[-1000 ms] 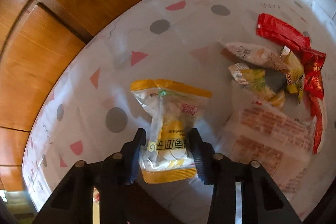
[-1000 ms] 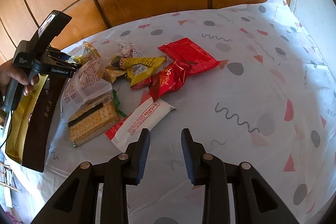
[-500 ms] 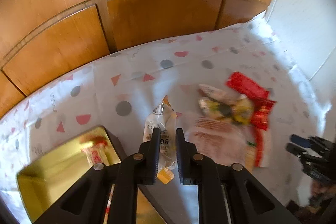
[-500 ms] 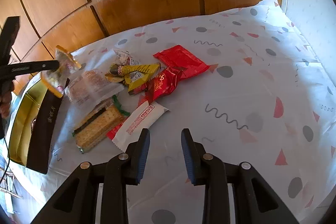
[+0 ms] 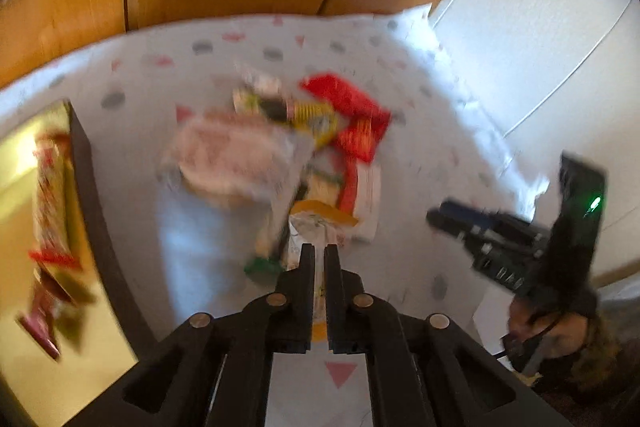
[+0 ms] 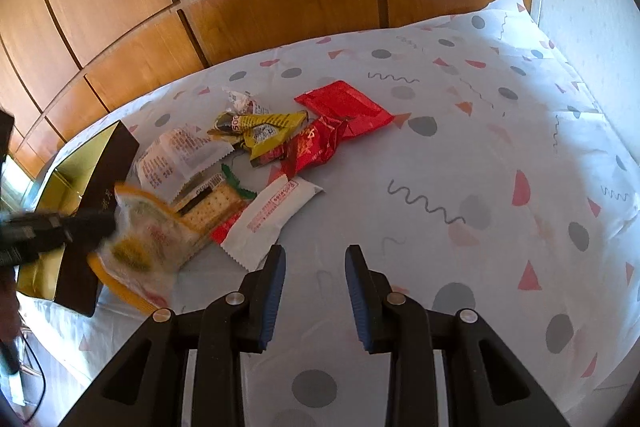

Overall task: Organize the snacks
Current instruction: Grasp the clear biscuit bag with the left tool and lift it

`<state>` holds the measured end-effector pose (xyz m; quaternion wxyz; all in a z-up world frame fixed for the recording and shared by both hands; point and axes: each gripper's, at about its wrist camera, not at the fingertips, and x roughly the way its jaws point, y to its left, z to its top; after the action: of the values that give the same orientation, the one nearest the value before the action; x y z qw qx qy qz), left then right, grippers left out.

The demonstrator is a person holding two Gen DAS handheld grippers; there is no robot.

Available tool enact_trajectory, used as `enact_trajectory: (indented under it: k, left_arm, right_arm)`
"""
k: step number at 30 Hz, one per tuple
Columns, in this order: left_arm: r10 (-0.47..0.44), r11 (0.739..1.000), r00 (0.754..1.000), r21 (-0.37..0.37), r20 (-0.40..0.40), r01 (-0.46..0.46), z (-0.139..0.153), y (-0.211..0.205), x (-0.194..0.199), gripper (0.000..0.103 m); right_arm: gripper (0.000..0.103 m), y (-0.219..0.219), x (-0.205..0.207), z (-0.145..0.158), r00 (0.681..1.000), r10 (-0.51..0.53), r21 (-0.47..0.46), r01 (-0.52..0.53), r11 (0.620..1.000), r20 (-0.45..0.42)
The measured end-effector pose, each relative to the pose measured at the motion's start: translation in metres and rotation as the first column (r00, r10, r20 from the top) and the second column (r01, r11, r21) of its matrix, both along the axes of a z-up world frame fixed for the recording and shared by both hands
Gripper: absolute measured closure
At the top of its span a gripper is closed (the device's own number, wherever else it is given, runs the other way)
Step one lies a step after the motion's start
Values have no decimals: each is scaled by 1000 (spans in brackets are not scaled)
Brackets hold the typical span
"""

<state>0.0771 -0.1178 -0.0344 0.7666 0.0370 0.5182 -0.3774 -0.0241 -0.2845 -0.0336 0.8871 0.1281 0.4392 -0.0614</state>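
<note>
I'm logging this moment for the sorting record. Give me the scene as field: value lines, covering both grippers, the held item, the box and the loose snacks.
left gripper: jaws shut on the yellow-edged clear snack bag, lifted off the cloth
right gripper: jaws open, empty, above the patterned tablecloth
box: dark outside, gold inside, open, at the table's left end
box contents: some wrapped snacks, blurred
loose snacks: cracker pack, white-and-red packet, red wrappers, yellow wrapper
blur: left wrist view smeared

Glossy wood panels [image 6: 248, 7], crinkly plastic wrappers [image 6: 340, 103]
</note>
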Motion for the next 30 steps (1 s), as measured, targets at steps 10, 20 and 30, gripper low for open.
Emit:
enact_trajectory:
  k: [10, 20, 30]
  left_arm:
    - [73, 996, 997, 58, -25, -72, -17, -2, -30, 22]
    - [-188, 926, 973, 355, 135, 129, -43, -70, -52, 32]
    - [-53, 973, 965, 230, 256, -7, -40, -35, -80, 72]
  right_arm:
    - [72, -11, -12, -14, 999, -30, 17, 30, 999, -29]
    - [72, -23, -21, -10, 997, -68, 10, 69, 998, -26]
    - [72, -26, -17, -6, 999, -45, -1, 45, 999, -25]
